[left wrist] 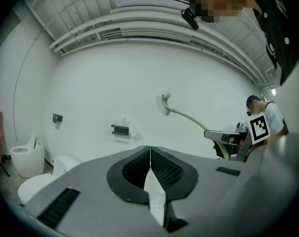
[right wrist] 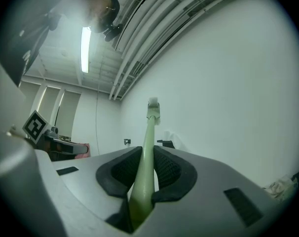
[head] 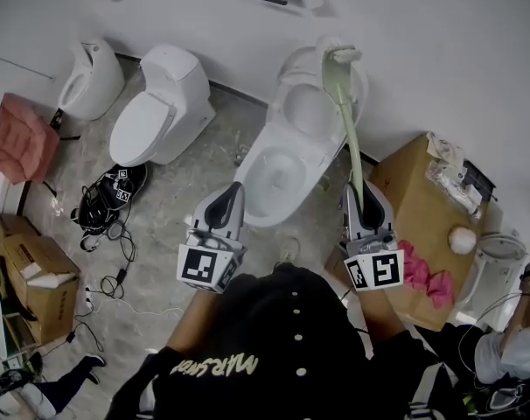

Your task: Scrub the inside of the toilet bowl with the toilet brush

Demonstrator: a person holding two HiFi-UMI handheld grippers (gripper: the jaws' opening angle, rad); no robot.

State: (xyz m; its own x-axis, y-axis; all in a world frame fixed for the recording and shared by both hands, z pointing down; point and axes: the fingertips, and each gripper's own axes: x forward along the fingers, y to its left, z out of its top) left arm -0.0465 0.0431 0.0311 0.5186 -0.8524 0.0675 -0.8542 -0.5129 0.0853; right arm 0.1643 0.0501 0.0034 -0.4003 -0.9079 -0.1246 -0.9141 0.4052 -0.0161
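The white toilet (head: pixel 274 178) stands open in the middle of the head view, lid up against the wall. My right gripper (head: pixel 359 192) is shut on the pale green handle of the toilet brush (head: pixel 345 116). The white brush head (head: pixel 341 56) is raised in the air over the lid, outside the bowl. In the right gripper view the toilet brush handle (right wrist: pixel 145 167) runs between the jaws up to the brush head (right wrist: pixel 153 107). My left gripper (head: pixel 230 192) hovers over the bowl's near left rim, shut and holding nothing, and its pads (left wrist: pixel 162 169) meet. The brush head (left wrist: pixel 164 104) also shows in the left gripper view.
A second white toilet (head: pixel 156 116) and a small white fixture (head: pixel 90 77) stand at the left. Cables (head: pixel 103 204) lie on the floor. Right of the toilet is a cardboard box (head: pixel 405 191) with pink cloths (head: pixel 422 274). More boxes (head: pixel 29 269) are at the far left.
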